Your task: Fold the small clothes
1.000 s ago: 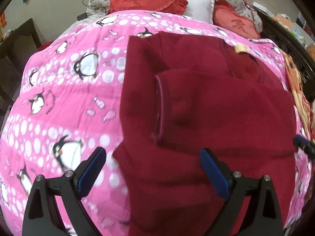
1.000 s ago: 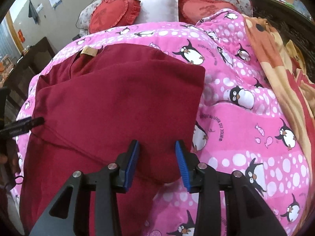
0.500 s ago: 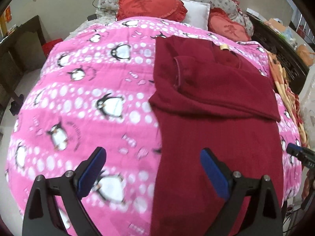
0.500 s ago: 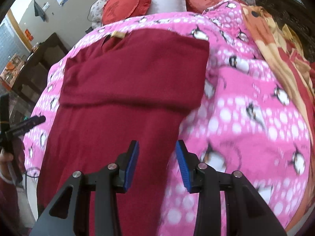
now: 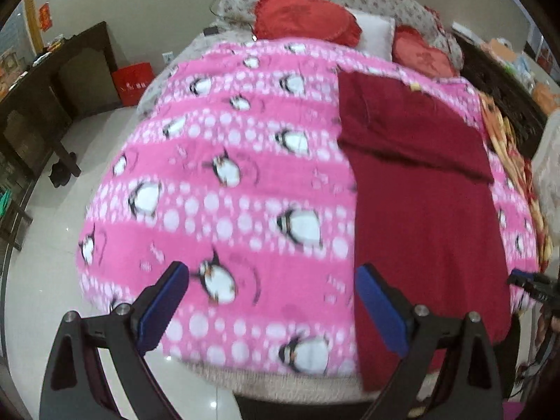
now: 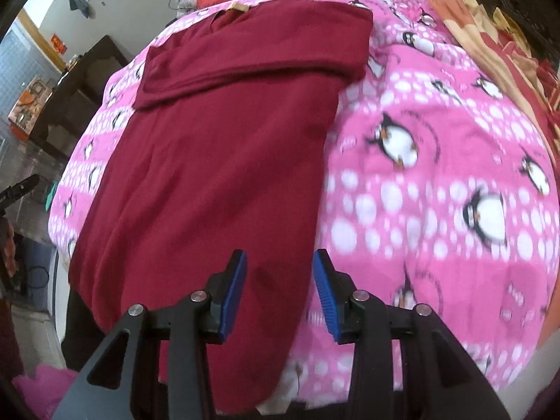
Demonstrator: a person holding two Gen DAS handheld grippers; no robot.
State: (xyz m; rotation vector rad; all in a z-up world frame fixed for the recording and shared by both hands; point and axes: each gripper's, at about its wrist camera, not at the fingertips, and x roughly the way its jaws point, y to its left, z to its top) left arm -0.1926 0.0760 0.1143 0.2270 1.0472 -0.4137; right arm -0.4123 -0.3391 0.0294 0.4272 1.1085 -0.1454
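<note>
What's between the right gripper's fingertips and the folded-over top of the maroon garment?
Only the garment's own flat lower body: in the right wrist view, the right gripper hangs open over the maroon garment; nothing else lies on that stretch.

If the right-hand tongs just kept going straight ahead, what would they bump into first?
Most likely the dark red garment spread on the penguin blanket: the right tongs, open, point at its lower right edge, though depth is unclear.

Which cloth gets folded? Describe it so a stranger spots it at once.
Find the bed's pink penguin quilt. On it lies the dark red garment, its hem hanging over the near edge. It is the only plain, unpatterned cloth, with a small tan label at its far end.
</note>
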